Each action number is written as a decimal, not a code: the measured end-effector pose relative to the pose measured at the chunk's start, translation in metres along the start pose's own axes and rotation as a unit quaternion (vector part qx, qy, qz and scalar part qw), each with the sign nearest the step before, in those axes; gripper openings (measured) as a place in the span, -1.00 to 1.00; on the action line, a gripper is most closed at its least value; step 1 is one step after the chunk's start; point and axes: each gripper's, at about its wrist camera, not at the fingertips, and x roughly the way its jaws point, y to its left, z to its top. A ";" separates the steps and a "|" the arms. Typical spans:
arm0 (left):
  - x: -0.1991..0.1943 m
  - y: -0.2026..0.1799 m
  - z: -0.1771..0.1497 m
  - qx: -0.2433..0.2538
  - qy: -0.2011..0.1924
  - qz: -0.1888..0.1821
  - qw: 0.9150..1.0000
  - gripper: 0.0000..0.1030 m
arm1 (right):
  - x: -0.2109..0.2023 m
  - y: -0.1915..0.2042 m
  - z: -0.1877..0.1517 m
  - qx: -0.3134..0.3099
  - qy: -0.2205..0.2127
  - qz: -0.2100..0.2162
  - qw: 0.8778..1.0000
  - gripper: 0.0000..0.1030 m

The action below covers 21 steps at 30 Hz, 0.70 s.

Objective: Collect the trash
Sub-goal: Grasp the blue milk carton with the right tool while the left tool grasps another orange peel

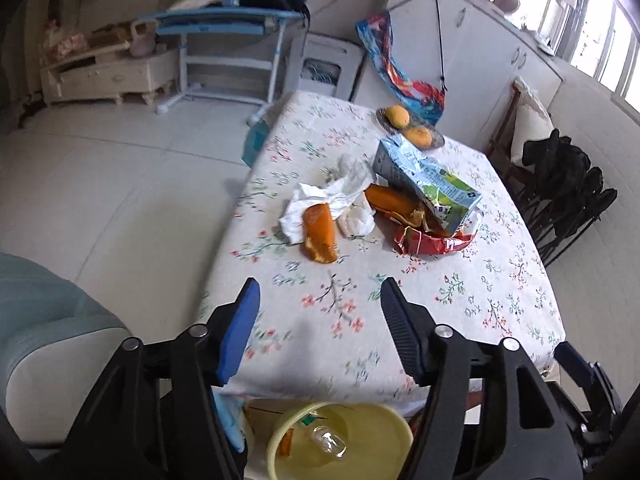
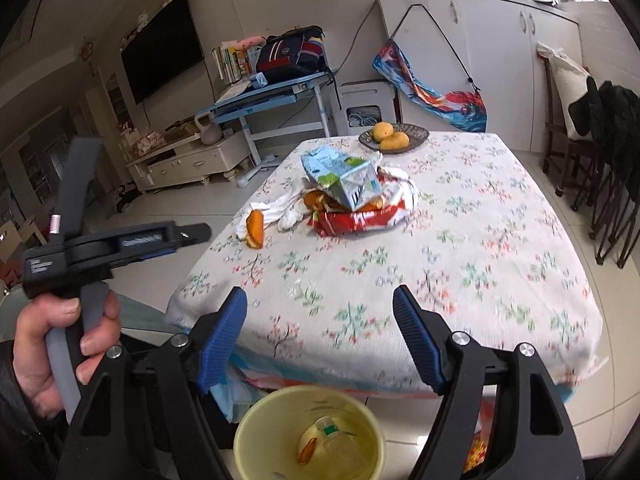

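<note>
Living-room clutter surrounds a table covered by a white cloth with small printed flowers (image 2: pixel 460 240), and everything that matters is arranged along one line, from near to far.

Nearest, at 6 o'clock in both wrist views, a pale yellow round plastic bin (image 2: pixel 310 432) stands on the floor just under the table's near edge. I think it is put there so that the trash can be dropped in after a short carry. A clear plastic bottle (image 2: pixel 332 436) and an orange scrap already lie inside.

Above the bin, the left gripper (image 1: pixel 320 294) and the right gripper (image 2: pixel 320 306) both hover over the near edge of the cloth. Their jaws are apart and nothing is between them. A person's hand (image 2: pixel 60 344) holds the left tool by its grey handle, at 8 o'clock in the right view.

Farther, at 12 o'clock, the trash is heaped near the middle of the table: an orange piece of peel (image 1: pixel 319 234) at the front, crumpled white tissues (image 1: pixel 320 200), a red crinkled snack wrapper (image 1: pixel 432 242) and a blue and green drink carton (image 1: pixel 428 184) that leans on top.

Farthest stands a dark shallow dish with yellow-orange fruits (image 2: pixel 394 138); probably this is not trash.
</note>
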 end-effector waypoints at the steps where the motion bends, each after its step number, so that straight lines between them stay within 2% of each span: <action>1: 0.009 -0.002 0.004 0.002 0.007 0.000 1.000 0.13 | 0.003 -0.001 0.005 -0.004 0.000 0.000 1.000 0.41; 10: 0.073 -0.007 0.038 0.009 0.050 0.037 0.998 0.12 | 0.039 -0.008 0.053 -0.035 -0.004 -0.003 0.999 0.41; 16: 0.103 -0.008 0.047 0.027 0.077 0.059 0.995 0.11 | 0.075 0.000 0.091 -0.089 -0.005 -0.006 0.996 0.45; 19: 0.113 -0.007 0.050 0.026 0.086 0.057 0.994 0.04 | 0.101 0.006 0.111 -0.125 0.010 -0.015 0.992 0.47; 21: 0.117 -0.005 0.052 0.024 0.089 0.055 0.994 0.01 | 0.125 0.008 0.123 -0.143 0.037 -0.019 0.989 0.47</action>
